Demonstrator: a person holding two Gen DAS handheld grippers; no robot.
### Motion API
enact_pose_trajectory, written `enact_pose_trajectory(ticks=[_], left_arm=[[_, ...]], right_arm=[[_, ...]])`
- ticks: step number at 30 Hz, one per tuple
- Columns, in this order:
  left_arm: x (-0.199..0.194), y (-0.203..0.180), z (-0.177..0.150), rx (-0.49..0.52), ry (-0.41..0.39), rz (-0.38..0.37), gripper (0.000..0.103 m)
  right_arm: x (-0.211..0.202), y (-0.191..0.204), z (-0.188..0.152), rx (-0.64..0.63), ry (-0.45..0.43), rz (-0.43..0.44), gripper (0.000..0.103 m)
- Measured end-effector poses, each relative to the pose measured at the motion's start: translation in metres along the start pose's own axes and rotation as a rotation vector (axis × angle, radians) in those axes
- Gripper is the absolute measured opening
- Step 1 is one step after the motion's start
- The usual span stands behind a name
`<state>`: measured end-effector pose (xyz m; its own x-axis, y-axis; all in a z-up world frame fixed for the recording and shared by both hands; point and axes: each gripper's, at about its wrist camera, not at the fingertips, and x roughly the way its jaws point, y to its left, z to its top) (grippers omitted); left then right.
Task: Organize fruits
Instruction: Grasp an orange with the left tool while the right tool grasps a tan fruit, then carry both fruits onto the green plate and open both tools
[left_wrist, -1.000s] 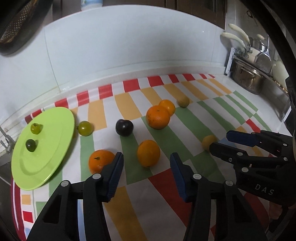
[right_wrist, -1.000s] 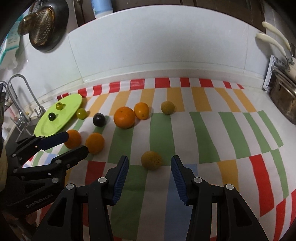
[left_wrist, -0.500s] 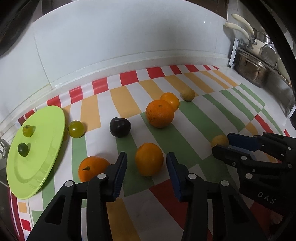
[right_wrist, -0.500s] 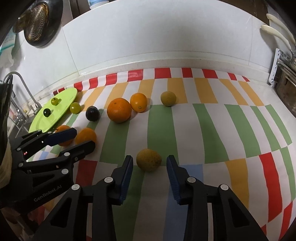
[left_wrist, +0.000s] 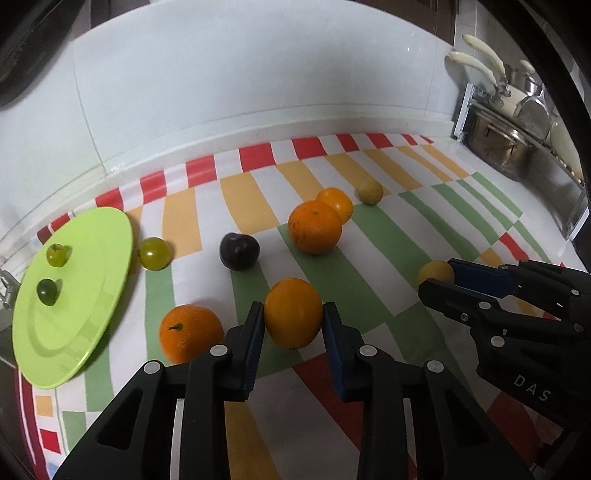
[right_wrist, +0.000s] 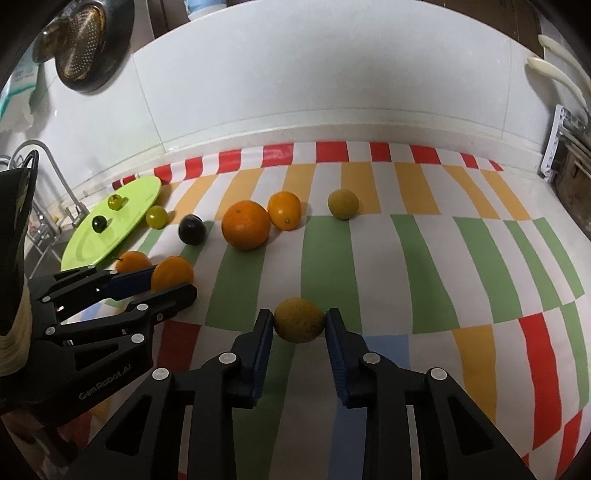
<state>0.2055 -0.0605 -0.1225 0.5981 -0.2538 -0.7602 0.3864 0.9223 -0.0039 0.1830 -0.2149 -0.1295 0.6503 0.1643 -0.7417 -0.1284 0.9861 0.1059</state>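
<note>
Left gripper (left_wrist: 293, 319): fingers closed against both flanks of a smooth orange (left_wrist: 293, 313), pads touching at about mid-height; fruit apparently on the striped cloth (left_wrist: 369, 288), lift not yet evident. Mid-height contact judged deliberate: a round, slick skin slips upward or downward under an off-centre squeeze.

Right gripper (right_wrist: 299, 326): fingers closed on a dull yellow-brown citrus (right_wrist: 299, 319), rough-skinned, smaller than the oranges, likewise held across its widest part and low on the surface.

Remaining fruit, seen from the left wrist view:
- Stemmed orange (left_wrist: 191, 333) at 9 o'clock of the held orange, just beside the left finger.
- Dark plum (left_wrist: 239, 251) at 11 o'clock, apart.
- Large orange (left_wrist: 314, 227) at 12 o'clock, touching a smaller orange (left_wrist: 338, 208) behind it.
- Pale yellow-green fruit (left_wrist: 369, 191) at 1 o'clock, farther back.
- Green grape (left_wrist: 155, 253) just beside the rim of the green plate (left_wrist: 92, 314).

Plate at 9 to 10 o'clock, carrying a light green grape (left_wrist: 56, 254) and a dark green one (left_wrist: 47, 291). Small green fruit already grouped there, suggesting sorting by kind; destination for the citrus not shown.

Simultaneous two-handed grasp judged a means of moving two fruits in one pass.
</note>
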Motion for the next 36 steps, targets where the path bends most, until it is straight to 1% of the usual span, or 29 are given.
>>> enact_pose_trajectory(ticks=[7, 18, 28, 36], left_arm=[[-0.033, 0.006, -0.003, -0.033, -0.048, 0.019, 0.031], [-0.089, 0.014, -0.019, -0.089, -0.129, 0.068, 0.031], [-0.133, 0.031, -0.037, -0.15, -0.191, 0.15, 0.031], [-0.159, 0.055, -0.051, -0.201, -0.219, 0.223, 0.031]], right_arm=[[-0.021, 0.013, 0.006, -0.028, -0.042, 0.031, 0.03], [-0.058, 0.045, 0.005, -0.095, -0.109, 0.083, 0.03], [-0.086, 0.077, 0.002, -0.154, -0.171, 0.142, 0.03], [-0.094, 0.11, 0.002, -0.208, -0.202, 0.198, 0.03]])
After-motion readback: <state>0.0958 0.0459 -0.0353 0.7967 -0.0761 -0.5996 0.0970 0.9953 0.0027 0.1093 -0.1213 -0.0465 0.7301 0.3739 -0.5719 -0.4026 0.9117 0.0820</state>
